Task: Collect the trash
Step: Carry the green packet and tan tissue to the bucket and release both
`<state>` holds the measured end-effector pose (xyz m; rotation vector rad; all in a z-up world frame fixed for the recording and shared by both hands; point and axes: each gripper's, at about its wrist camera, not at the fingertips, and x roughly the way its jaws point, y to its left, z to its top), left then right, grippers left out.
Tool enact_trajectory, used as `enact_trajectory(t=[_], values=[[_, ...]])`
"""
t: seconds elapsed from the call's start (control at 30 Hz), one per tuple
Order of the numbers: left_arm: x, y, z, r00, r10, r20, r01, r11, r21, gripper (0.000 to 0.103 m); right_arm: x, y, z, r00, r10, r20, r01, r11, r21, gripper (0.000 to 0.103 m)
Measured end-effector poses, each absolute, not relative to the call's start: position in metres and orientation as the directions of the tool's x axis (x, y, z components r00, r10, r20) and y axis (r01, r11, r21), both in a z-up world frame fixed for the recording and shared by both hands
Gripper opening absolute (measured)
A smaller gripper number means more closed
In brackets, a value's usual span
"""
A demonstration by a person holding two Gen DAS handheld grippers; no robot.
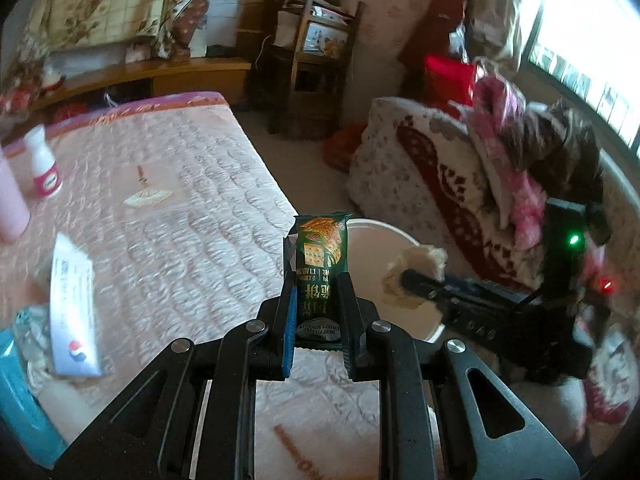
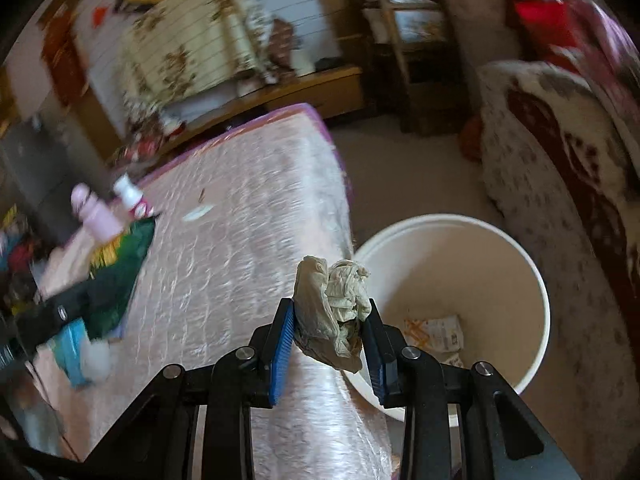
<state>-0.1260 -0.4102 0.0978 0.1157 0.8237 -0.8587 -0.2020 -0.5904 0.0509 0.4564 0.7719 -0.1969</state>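
I am holding a green biscuit wrapper (image 1: 320,272) pinched flat in the left gripper (image 1: 318,304), its jaws nearly closed, near the white bin (image 1: 400,236). The right gripper (image 2: 332,332) is clamping a crumpled tissue wad (image 2: 336,312) partway open, beside the bin's rim. Both are looking light and soft (the wrapper probably slippery), so I am gripping mid-body. Only the right view is showing paper scraps (image 2: 436,332) inside the bin.
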Motion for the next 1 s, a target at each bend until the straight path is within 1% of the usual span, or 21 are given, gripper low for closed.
enact_trajectory(t=[0.07, 0.1, 0.23, 0.33, 0.4, 0.6, 0.87, 0.9, 0.93, 0.97, 1.0], values=[[-0.126, -0.423, 0.094, 0.362, -0.626, -0.691, 0.716, 0.661, -0.224, 0.016, -0.205, -0.601, 0.05, 0.692, -0.06, -0.719, 0.377, 0.879, 0.29, 0.032], [-0.127, -0.43, 0.091, 0.374, -0.611, -0.698, 0.714, 0.669, -0.204, 0.016, -0.207, -0.605, 0.049, 0.686, -0.08, -0.723, 0.391, 0.879, 0.274, 0.032], [-0.127, -0.452, 0.082, 0.398, -0.583, -0.708, 0.708, 0.686, -0.167, 0.016, -0.207, -0.618, 0.043, 0.681, -0.085, -0.727, 0.413, 0.865, 0.286, 0.032], [-0.123, -0.46, 0.074, 0.389, -0.579, -0.717, 0.7, 0.691, -0.178, 0.016, -0.21, -0.628, 0.039, 0.663, -0.13, -0.738, 0.445, 0.861, 0.248, 0.032], [-0.119, -0.467, 0.069, 0.396, -0.569, -0.721, 0.694, 0.699, -0.171, 0.016, -0.211, -0.634, 0.037, 0.655, -0.144, -0.742, 0.463, 0.853, 0.243, 0.032], [-0.112, -0.488, 0.057, 0.362, -0.58, -0.73, 0.694, 0.69, -0.204, 0.016, -0.214, -0.642, 0.031, 0.629, -0.181, -0.756, 0.489, 0.848, 0.205, 0.032], [-0.108, -0.506, 0.047, 0.335, -0.603, -0.724, 0.7, 0.674, -0.237, 0.017, -0.214, -0.656, 0.026, 0.618, -0.21, -0.757, 0.532, 0.821, 0.206, 0.032], [-0.107, -0.507, 0.046, 0.329, -0.608, -0.722, 0.699, 0.671, -0.247, 0.017, -0.215, -0.657, 0.025, 0.615, -0.218, -0.758, 0.539, 0.818, 0.202, 0.038], [-0.106, -0.507, 0.046, 0.324, -0.613, -0.72, 0.698, 0.669, -0.255, 0.018, -0.215, -0.659, 0.025, 0.61, -0.227, -0.759, 0.549, 0.812, 0.198, 0.042], [-0.105, -0.507, 0.044, 0.318, -0.619, -0.718, 0.697, 0.666, -0.265, 0.023, -0.217, -0.661, 0.025, 0.607, -0.235, -0.759, 0.561, 0.803, 0.2, 0.047], [-0.104, -0.507, 0.043, 0.31, -0.628, -0.714, 0.697, 0.661, -0.278, 0.031, -0.218, -0.663, 0.026, 0.608, -0.236, -0.758, 0.567, 0.797, 0.207, 0.047]])
